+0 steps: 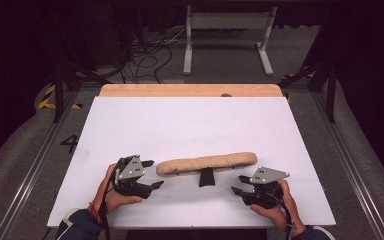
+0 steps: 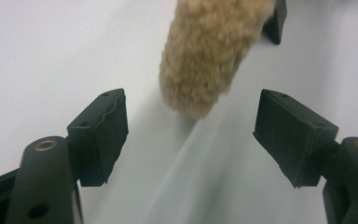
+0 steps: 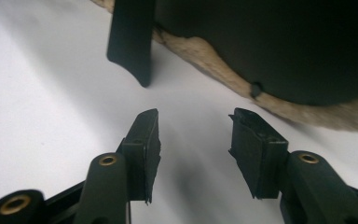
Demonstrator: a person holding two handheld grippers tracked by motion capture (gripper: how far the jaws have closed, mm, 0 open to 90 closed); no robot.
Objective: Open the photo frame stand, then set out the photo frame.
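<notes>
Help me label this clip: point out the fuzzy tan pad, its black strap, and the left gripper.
fuzzy tan pad [image 1: 207, 163], high view, middle of its woolly top.
black strap [image 1: 206, 177], high view, the tab sticking out toward the person.
left gripper [image 1: 153, 174], high view, midway between its open fingertips.

White board on a wooden table

The white board [image 1: 190, 125] covers the wooden table [image 1: 190, 90]; a long tan fleecy pad [image 1: 207, 163] with a black strap [image 1: 206, 177] lies on its near half.
</notes>
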